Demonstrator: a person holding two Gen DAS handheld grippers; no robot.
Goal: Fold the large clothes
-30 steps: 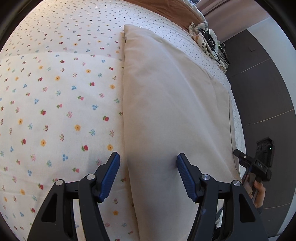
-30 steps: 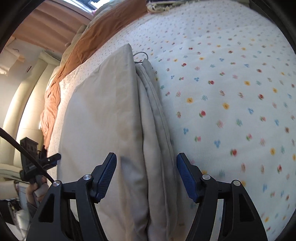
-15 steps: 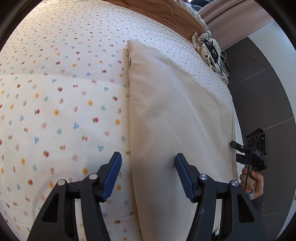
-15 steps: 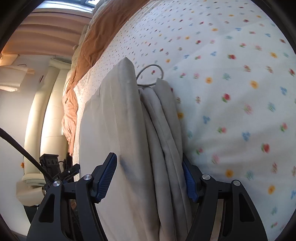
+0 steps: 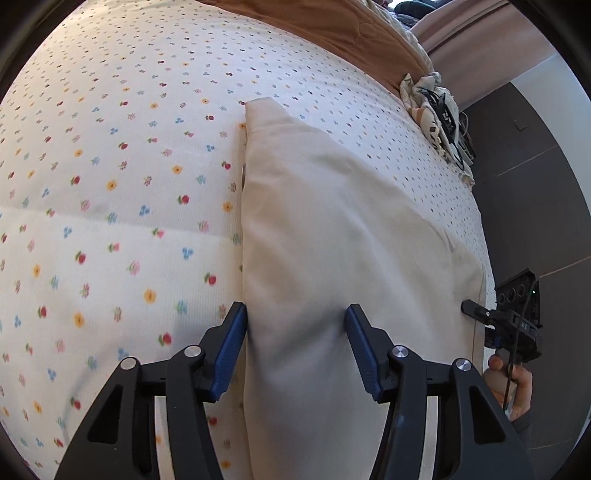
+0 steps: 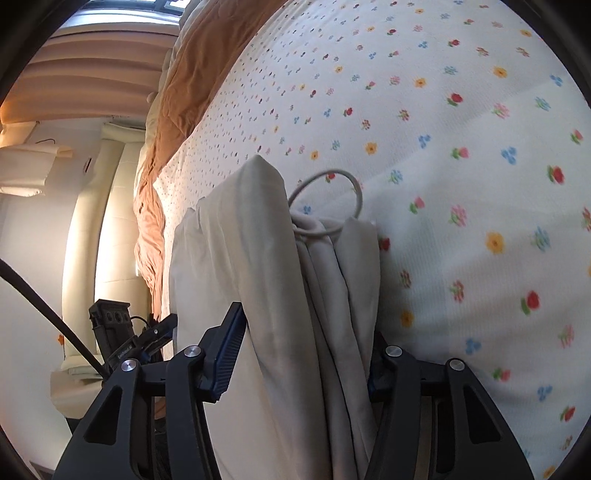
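A large cream folded garment (image 5: 332,236) lies on the flowered bed sheet (image 5: 110,184). My left gripper (image 5: 295,347) is wide open, its blue fingers straddling the garment's near left edge. In the right wrist view the garment (image 6: 258,258) shows stacked layers with a drawstring loop (image 6: 332,195) at its far end. My right gripper (image 6: 306,350) is open with the layered edge between its fingers; the right finger is mostly hidden behind cloth. The right gripper also shows in the left wrist view (image 5: 513,321), at the garment's right edge.
An orange-brown quilt (image 5: 332,26) lies along the far side of the bed. A patterned cloth with cables (image 5: 439,110) sits at the far right bed corner. Dark floor (image 5: 535,184) lies beyond the right edge. A cream padded headboard (image 6: 107,221) stands at left.
Both grippers have moved forward along the garment, so its far end sits closer. The cloth edge has slid deeper between the right gripper's fingers. Both stay open.
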